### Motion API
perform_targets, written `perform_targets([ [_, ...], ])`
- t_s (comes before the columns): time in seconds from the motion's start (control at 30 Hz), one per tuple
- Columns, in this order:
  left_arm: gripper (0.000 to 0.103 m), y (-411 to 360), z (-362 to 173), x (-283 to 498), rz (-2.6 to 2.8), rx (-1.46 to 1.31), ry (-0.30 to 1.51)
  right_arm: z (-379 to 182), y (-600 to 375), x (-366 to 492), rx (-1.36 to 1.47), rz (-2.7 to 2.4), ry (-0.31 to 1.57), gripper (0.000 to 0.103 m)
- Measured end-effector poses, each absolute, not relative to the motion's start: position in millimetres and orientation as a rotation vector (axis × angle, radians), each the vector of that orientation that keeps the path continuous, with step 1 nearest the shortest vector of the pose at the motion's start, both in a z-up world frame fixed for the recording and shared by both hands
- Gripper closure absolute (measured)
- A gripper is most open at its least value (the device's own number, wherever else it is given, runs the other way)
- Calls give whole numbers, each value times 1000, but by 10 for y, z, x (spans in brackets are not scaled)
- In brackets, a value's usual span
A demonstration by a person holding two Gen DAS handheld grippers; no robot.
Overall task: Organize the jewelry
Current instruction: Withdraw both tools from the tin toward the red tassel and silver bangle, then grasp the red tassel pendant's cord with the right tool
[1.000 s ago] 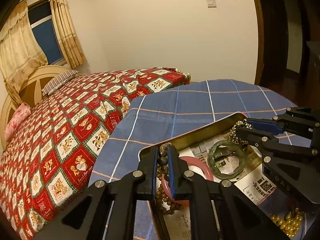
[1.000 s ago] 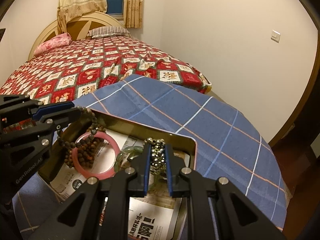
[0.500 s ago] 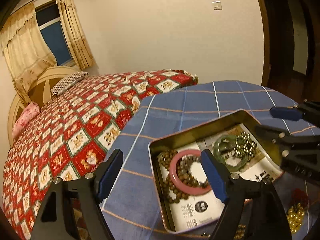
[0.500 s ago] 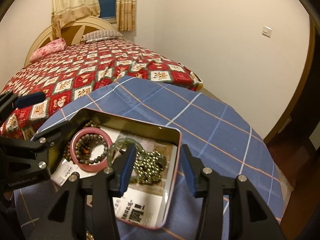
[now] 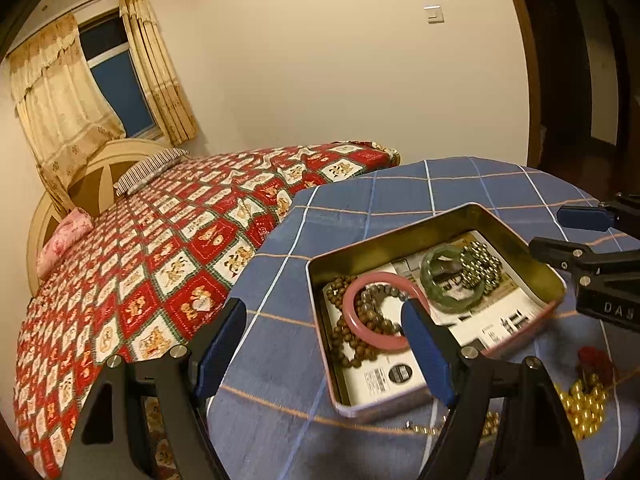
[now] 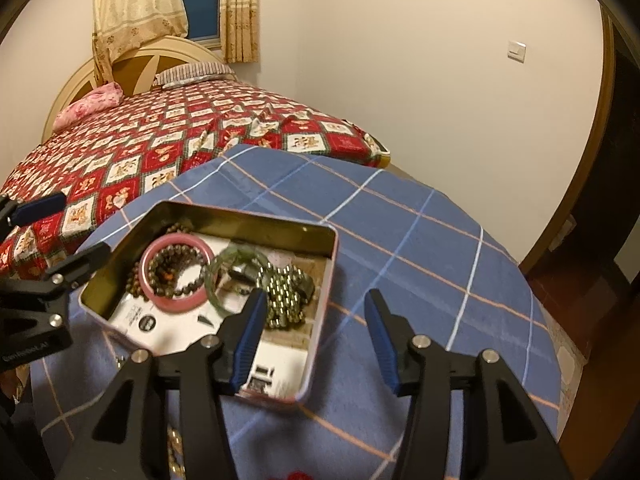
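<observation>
Already in the tin (image 5: pixel 436 236) on the counter (image 5: pixel 400 188): pink bangle (image 5: pixel 376 312), green bangle (image 5: pixel 452 276), bead strings. Gold beads (image 5: pixel 584 408) left outside. Left hand-held gripper (image 5: pixel 326 348) wide apart, empty; right hand-held gripper (image 6: pixel 316 332) opening, empty.

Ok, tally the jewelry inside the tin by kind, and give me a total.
Inside the tin:
Solid bangles: 2, the pink bangle and the green bangle.
Bead strings: 3, the brown bead string, the grey bead bracelet inside the pink one, and the metallic bead string.
Total: 5.
</observation>
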State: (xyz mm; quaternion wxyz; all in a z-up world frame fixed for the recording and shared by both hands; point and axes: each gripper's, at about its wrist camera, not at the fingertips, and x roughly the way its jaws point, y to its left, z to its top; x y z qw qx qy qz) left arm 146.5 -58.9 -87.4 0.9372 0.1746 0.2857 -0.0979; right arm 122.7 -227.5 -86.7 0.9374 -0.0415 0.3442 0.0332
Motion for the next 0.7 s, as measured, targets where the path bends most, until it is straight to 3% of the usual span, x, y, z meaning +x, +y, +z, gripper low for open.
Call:
perform_targets([
  [0.7, 23, -566, -1324, 628, -228, 371, 675, -1237, -2548, 324, -24, 13, 758, 46],
])
